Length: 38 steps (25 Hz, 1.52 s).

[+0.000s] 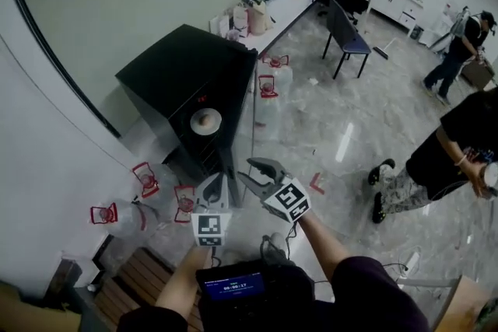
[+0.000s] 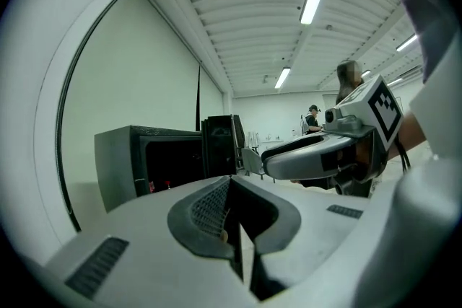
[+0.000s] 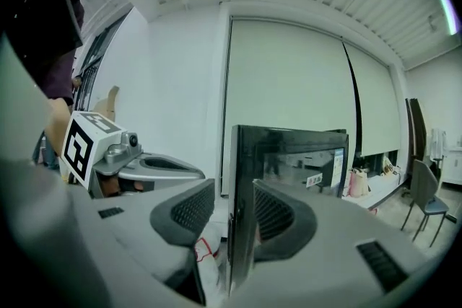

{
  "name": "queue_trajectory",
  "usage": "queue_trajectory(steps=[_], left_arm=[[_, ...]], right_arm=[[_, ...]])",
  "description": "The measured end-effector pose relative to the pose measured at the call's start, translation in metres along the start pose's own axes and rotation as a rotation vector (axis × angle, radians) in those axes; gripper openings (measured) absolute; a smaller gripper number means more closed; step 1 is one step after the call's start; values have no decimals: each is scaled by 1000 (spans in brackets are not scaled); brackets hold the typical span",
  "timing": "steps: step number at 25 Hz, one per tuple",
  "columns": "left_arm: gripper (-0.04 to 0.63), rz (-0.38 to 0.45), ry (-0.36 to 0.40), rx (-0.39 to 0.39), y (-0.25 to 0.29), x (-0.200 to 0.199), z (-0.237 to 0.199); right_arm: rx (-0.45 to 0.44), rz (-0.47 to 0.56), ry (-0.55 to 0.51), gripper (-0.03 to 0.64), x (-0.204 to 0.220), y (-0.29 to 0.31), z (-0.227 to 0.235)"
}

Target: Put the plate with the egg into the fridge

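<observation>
1. Plate (image 1: 205, 121) w/ egg (image 1: 205, 119) sits on a shelf inside the open black fridge (image 1: 183, 70), seen from the head view. The task's thing looks to be in place already.
2. Left gripper (image 1: 215, 183) hangs in front of the fridge, jaws pressed together on nothing.
3. Right gripper (image 1: 257, 172) has its jaws spread, the edge of the glass door (image 3: 289, 155) standing between them. A gap shows beside one pad, so this reads as no firm pinch yet.
4. Handling, as a judgement: plate is prob. stiff, light and breakable, while the egg is loose, round and fragile, so it will roll if tipped. Best hold would be the near rim, kept level.
5. Edges & room: the shelf's front lip and the door's frame are the things to clear. Water jugs w/ red handles (image 1: 268, 101) stand on the floor just beside the fridge, others (image 1: 146, 181) to its left. The floor to the right is open, w/ a chair (image 1: 346, 35) and bystanders (image 1: 436, 159) well apart.
</observation>
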State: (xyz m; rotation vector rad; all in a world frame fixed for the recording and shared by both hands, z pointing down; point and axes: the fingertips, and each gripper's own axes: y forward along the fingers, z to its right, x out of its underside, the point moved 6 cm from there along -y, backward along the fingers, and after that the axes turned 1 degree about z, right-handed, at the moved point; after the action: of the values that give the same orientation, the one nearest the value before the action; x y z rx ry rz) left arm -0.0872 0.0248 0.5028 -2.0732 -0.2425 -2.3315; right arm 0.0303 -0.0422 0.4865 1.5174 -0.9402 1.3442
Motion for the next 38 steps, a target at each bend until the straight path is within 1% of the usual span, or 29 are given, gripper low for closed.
queue_trajectory(steps=[1, 3, 4, 5, 9, 17, 27, 32, 38], left_arm=[[9, 4, -1, -11, -4, -1, -6], [9, 15, -2, -30, -10, -4, -16], [9, 21, -2, -38, -12, -6, -21], [9, 27, -1, -47, -13, -8, -25], [9, 43, -4, -81, -12, -16, -39], [9, 79, 5, -111, 2, -30, -43], [9, 75, 15, -111, 11, -32, -33], [9, 72, -7, -108, 13, -34, -31], [9, 80, -1, -106, 14, -40, -32]], right_arm=[[12, 23, 2, 165, -4, 4, -4], [41, 69, 5, 62, -11, 11, -9], [50, 86, 8, 27, -14, 14, -11], [52, 96, 11, 9, -17, 17, -13], [33, 108, 11, 9, -24, 28, -19], [24, 148, 39, 9, -35, 36, -10], [11, 163, 34, 8, -39, 33, -2], [6, 167, 27, 8, -40, 32, 1], [-5, 175, 24, 8, -45, 33, 2]])
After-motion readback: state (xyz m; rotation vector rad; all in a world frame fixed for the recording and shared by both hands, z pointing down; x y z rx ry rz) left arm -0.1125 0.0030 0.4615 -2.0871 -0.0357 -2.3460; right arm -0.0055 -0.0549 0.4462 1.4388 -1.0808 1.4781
